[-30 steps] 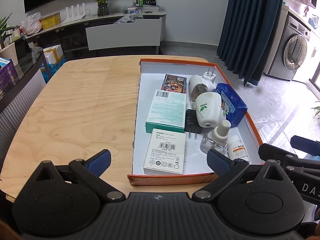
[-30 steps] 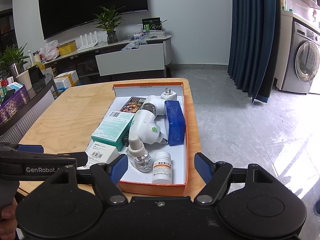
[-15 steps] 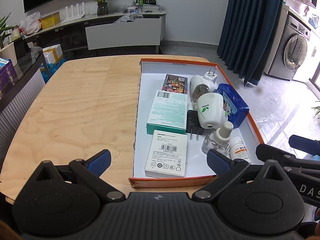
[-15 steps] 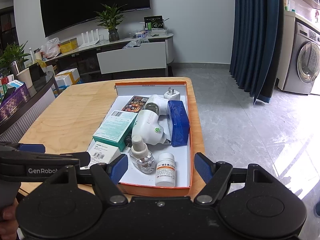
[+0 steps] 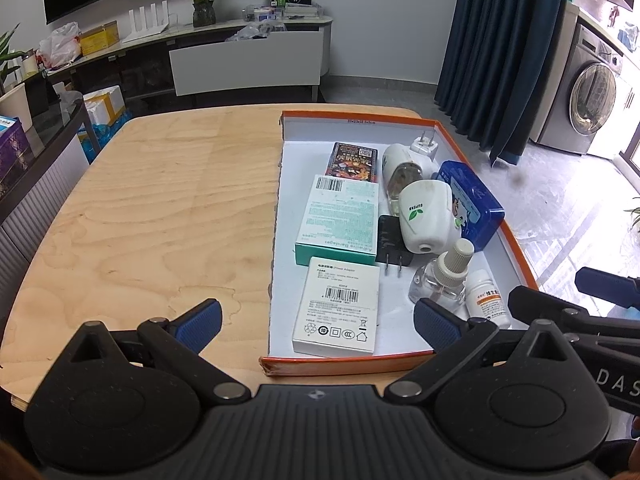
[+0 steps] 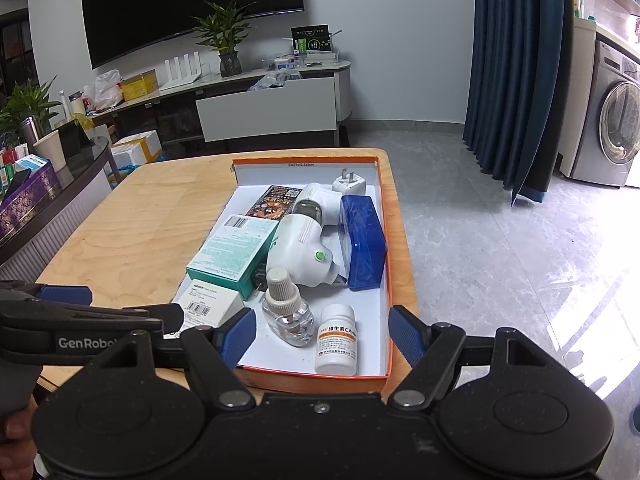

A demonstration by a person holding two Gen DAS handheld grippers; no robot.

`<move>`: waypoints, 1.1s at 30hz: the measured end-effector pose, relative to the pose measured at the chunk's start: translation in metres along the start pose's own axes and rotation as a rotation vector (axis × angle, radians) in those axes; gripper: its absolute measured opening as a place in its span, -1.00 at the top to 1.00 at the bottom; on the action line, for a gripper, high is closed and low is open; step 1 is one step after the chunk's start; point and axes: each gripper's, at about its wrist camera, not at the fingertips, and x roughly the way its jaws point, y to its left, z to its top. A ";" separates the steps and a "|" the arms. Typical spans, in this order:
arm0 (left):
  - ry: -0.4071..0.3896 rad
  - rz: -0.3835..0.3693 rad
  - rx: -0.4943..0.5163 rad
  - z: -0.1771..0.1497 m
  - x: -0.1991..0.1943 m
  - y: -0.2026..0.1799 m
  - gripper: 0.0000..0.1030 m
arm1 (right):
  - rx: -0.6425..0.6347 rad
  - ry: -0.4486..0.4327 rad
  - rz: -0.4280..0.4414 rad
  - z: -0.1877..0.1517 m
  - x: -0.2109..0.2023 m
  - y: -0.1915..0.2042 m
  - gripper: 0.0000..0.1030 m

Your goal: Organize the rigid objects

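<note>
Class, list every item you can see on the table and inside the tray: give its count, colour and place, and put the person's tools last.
table: one, light wood, under everything
tray: one, orange rim, white inside, table's right half
white box: one, tray's near left
teal box: one, behind the white box
dark card pack: one, tray's far left
blue tin: one, along the right wall
white plug-in devices: two, tray centre
white charger: one, far corner
black plug: one, centre
clear bottle: one, near right
white pill bottle: one, near right
left tool: one, black and blue, open
right tool: one, black and blue, open
</note>
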 end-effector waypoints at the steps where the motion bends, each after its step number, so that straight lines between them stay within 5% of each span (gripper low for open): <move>1: 0.001 0.001 -0.001 0.000 0.000 0.000 -1.00 | 0.000 0.001 0.000 0.000 0.001 0.000 -0.68; 33: 0.036 0.016 0.000 0.002 0.014 0.006 -1.00 | -0.006 0.026 0.011 0.001 0.016 0.005 -0.68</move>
